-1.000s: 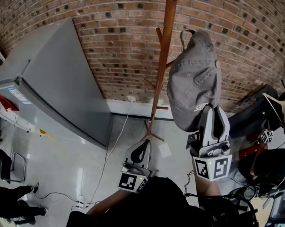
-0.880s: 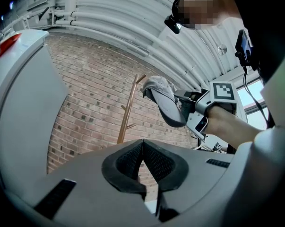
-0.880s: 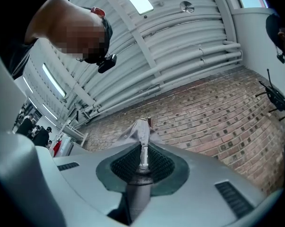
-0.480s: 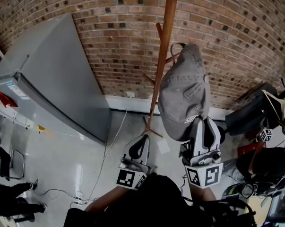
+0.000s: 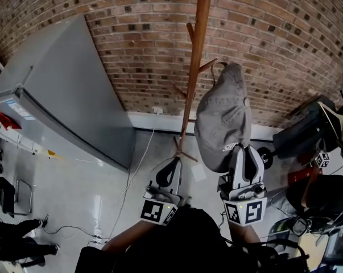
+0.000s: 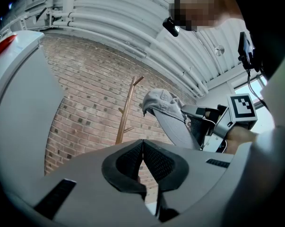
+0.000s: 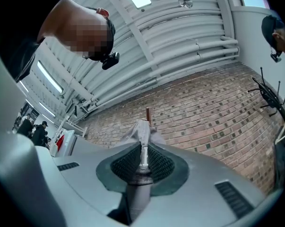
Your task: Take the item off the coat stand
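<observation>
A grey cap [image 5: 223, 124] hangs brim-down beside the wooden coat stand [image 5: 197, 56], and my right gripper [image 5: 243, 150] is shut on its brim from below. The cap's back strap sits close to the tip of a side peg [image 5: 210, 66]; I cannot tell whether they touch. In the right gripper view the brim [image 7: 141, 132] stands edge-on between the pads of the right gripper [image 7: 143, 148], with the stand's pole [image 7: 147, 113] behind it. My left gripper [image 5: 171, 165] is shut and empty, low and left of the cap. The left gripper view shows that left gripper [image 6: 142, 143], the cap [image 6: 168, 110] and the stand [image 6: 125, 110].
A brick wall [image 5: 131, 50] stands behind the coat stand. A large grey cabinet [image 5: 63, 95] fills the left. Cables and a power strip [image 5: 97, 243] lie on the floor. Black bags [image 5: 308, 132] and gear crowd the right side. A person's legs [image 5: 12, 238] show at lower left.
My right gripper has carried the cap down and to the left, closer to the stand's pole. The left gripper has hardly moved.
</observation>
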Demonstrator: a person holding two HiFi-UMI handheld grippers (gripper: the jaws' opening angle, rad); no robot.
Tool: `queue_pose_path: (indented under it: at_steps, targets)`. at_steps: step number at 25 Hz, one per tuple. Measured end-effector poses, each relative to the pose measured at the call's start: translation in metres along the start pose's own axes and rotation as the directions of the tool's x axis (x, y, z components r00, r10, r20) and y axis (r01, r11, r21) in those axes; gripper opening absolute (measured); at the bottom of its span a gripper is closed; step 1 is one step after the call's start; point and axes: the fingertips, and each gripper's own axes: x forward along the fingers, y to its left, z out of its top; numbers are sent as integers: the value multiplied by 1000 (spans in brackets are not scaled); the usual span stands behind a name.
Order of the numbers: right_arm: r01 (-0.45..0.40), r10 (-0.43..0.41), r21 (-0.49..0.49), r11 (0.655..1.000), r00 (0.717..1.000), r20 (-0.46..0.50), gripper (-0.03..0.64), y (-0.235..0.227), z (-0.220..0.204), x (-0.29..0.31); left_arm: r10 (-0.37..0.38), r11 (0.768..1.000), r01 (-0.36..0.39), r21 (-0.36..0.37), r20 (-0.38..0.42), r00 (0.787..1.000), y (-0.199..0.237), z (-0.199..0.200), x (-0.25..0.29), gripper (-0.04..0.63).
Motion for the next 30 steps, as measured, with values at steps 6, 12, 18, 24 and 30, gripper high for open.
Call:
queue_pose_path:
  at_steps: [6, 12, 18, 24, 30]
  targets:
    - [-3, 3, -2, 1000, 1000, -18, 54, 2, -6, -4, -4, 1000, 4, 4, 10, 1000, 0, 3, 8, 17]
    - [-16, 15, -24, 1000, 998, -62, 54, 6, -22, -5, -19, 1000, 19, 12, 21, 1000, 0, 5, 16, 16]
    - [-14, 10, -45, 999, 997, -81, 52, 13, -32, -7, -11, 1000, 10, 12, 25, 1000, 5, 6, 19, 17]
    - [-36, 32, -44, 998, 994, -103, 52, 25, -44, -8, -2, 1000, 2, 13, 26, 1000, 10, 5, 19, 17]
    - [-28, 25, -28, 999, 994, -105, 52, 25, -48, -8, 8, 1000, -8, 13, 27, 1000, 14, 4, 18, 17]
